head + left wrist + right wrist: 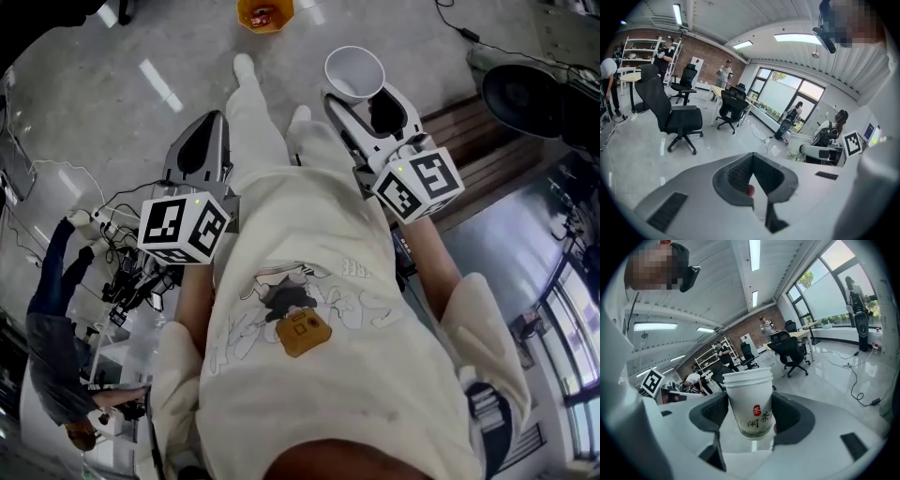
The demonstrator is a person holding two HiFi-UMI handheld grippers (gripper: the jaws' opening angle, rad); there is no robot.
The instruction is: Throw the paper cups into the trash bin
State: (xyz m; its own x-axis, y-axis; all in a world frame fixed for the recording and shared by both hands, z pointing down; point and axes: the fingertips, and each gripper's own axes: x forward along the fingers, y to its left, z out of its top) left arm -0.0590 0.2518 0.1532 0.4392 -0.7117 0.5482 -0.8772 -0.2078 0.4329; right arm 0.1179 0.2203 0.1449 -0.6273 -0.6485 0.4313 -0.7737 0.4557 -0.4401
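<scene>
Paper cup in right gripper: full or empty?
Empty: the paper cup shows a bare white inside through its open mouth in head view.

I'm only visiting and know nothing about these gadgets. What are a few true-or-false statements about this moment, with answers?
1. The right gripper holds a white paper cup between its fingers. True.
2. The left gripper holds a cup too. False: its fingers are together with nothing between them.
3. The cup carries a red mark and dark characters. True.
4. The cup lies inside the orange trash bin. False: the bin stands on the floor ahead of the person, and the cup is in the right gripper.
</scene>
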